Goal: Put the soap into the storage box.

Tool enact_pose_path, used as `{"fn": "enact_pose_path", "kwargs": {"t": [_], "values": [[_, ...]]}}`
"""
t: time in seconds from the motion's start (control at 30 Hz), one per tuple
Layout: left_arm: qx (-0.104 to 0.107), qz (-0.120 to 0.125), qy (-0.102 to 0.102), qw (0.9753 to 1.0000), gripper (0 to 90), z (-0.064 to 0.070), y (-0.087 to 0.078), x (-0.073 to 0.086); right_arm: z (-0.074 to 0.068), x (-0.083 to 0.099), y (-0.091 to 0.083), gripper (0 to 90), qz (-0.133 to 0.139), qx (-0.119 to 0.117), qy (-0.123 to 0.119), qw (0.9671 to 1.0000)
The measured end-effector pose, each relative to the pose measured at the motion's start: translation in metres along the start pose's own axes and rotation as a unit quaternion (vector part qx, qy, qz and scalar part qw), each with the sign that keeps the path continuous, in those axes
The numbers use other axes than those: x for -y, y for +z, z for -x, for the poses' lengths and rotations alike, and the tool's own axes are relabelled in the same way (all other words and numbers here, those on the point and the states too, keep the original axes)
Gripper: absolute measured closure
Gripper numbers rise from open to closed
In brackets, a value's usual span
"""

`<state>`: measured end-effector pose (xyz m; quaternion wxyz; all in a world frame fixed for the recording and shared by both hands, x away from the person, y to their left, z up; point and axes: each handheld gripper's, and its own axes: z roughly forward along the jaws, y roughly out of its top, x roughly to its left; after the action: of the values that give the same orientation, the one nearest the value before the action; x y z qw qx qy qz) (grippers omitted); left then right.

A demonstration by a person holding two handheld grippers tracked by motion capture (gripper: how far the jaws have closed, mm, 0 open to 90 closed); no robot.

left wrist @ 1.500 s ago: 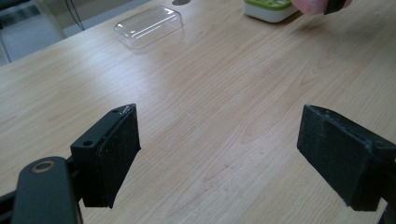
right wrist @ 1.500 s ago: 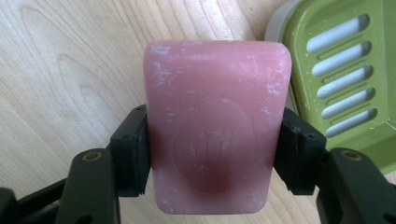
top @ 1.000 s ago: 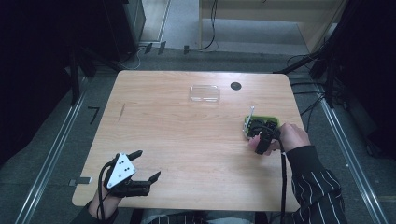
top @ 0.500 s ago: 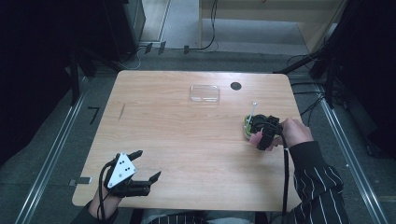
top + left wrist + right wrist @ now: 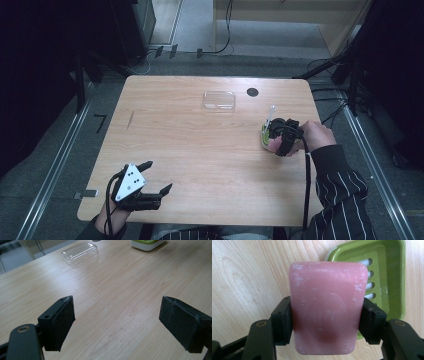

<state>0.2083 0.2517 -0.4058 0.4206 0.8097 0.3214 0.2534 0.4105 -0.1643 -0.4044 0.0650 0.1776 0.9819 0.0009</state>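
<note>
Near the table's (image 5: 165,130) right edge, the right gripper (image 5: 325,322) clamps the pink soap bar (image 5: 325,307) by its long sides, above the green soap dish (image 5: 392,277). The bar looks stiff, fairly light and likely slippery, so that flat-sided hold suits it. The left gripper (image 5: 117,322) rests with jaws apart at the near left corner.

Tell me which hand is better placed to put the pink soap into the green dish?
Right. Its tongs already grip the pink soap just beside the green dish. The left tongs are open, far away at the table's near left corner.
</note>
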Motion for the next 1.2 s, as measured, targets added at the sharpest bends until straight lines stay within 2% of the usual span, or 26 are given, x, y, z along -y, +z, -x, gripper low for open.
{"fn": "enact_pose_path", "kwargs": {"t": [0.9,1.2], "values": [[0.001,-0.001,0.001,1.0000,14.0,0.000,0.000,0.000,0.021,0.001,0.003,38.5,0.000,0.003,-0.031,0.9995],[0.002,0.000,0.004,1.0000,14.0,0.000,-0.001,0.000,0.029,0.003,0.003,38.5,0.010,0.004,-0.036,0.9993]]}}
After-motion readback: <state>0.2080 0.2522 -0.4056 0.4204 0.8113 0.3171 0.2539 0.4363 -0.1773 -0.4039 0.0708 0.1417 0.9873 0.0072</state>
